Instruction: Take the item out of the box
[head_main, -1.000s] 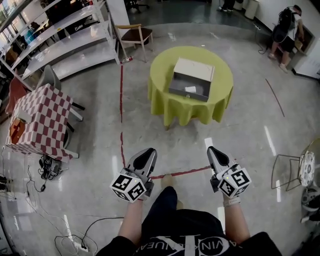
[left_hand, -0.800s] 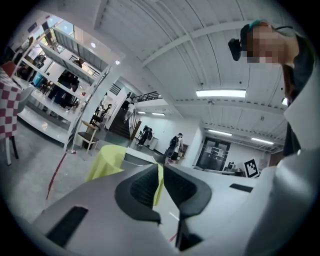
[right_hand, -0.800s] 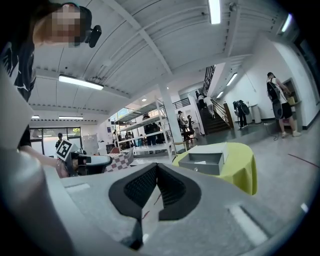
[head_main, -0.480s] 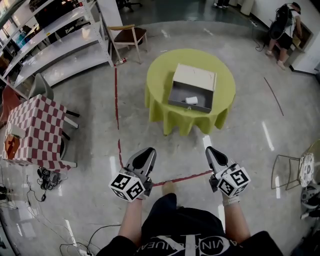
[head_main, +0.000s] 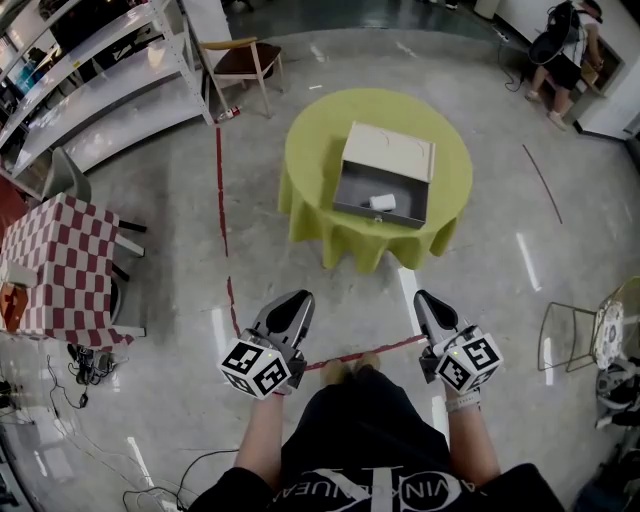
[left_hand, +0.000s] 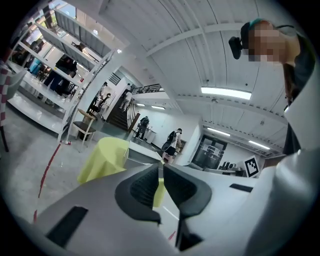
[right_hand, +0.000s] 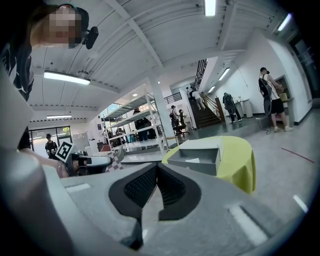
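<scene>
A grey box (head_main: 383, 186) with its pale lid folded back lies open on a round table with a yellow-green cloth (head_main: 310, 160), well ahead of me. A small white item (head_main: 381, 202) lies inside, near the front wall. My left gripper (head_main: 294, 303) and right gripper (head_main: 427, 303) are held low over the floor, far short of the table, both shut with nothing between the jaws. In the right gripper view the box (right_hand: 197, 156) and the table (right_hand: 239, 160) show past the shut jaws (right_hand: 157, 165). From the left gripper (left_hand: 161, 165) only the cloth (left_hand: 102, 157) shows.
A checkered table (head_main: 55, 265) stands at the left, with shelving (head_main: 100, 80) and a wooden chair (head_main: 240, 60) behind it. A wire chair (head_main: 580, 340) is at the right. Red tape (head_main: 222, 200) runs along the floor. A person (head_main: 563, 55) stands at the far right.
The table and box have come closer and shifted slightly left in the head view as the person walks forward. Both grippers keep their pose, shut.
</scene>
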